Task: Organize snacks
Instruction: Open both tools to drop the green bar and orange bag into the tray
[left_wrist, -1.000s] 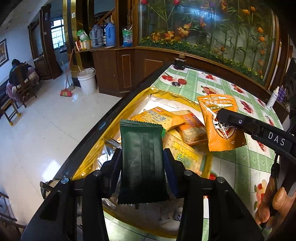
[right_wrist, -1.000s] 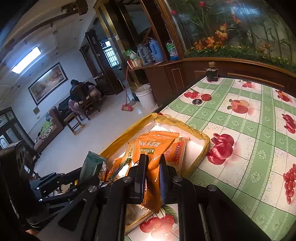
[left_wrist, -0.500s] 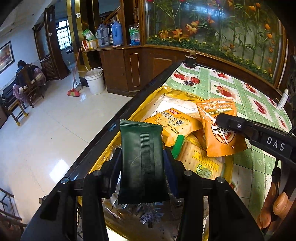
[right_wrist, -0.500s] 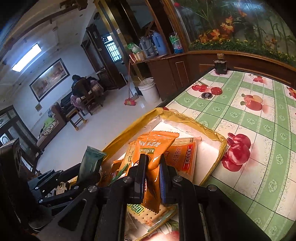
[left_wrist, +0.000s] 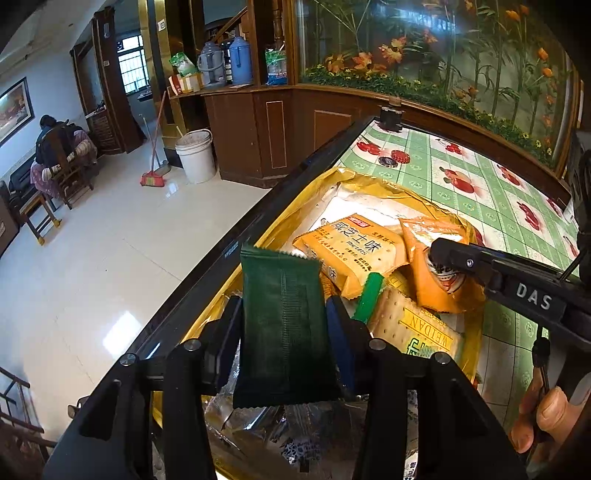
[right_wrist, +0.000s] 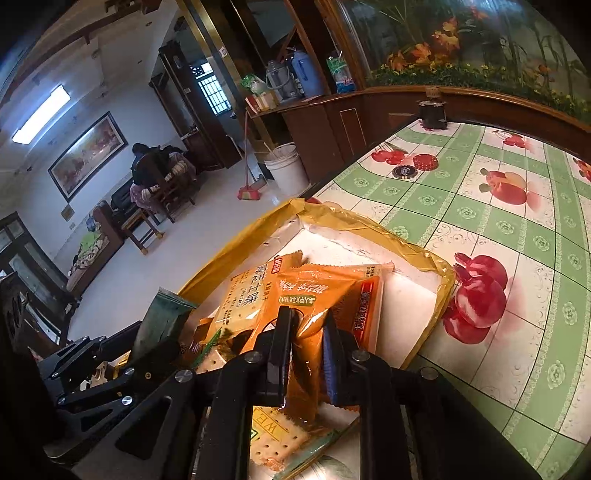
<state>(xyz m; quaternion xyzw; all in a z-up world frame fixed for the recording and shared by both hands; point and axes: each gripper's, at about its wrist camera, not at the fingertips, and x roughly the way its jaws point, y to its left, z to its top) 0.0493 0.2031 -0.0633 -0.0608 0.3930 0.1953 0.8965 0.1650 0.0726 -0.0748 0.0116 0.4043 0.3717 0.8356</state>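
My left gripper is shut on a dark green snack packet and holds it upright over the near end of a yellow-rimmed box. It also shows in the right wrist view. My right gripper is shut on an orange snack bag, over the box. The bag also shows in the left wrist view. Yellow cracker packets and a Weidan cracker pack lie in the box.
The box sits at the left edge of a table with a green fruit-print cloth. Two bottle caps and a dark jar stand farther along it. Clear wrapped snacks lie near me. The floor drops off left.
Both grippers have moved forward over the box with their packets still held. The snacks in the box look nearer and larger.
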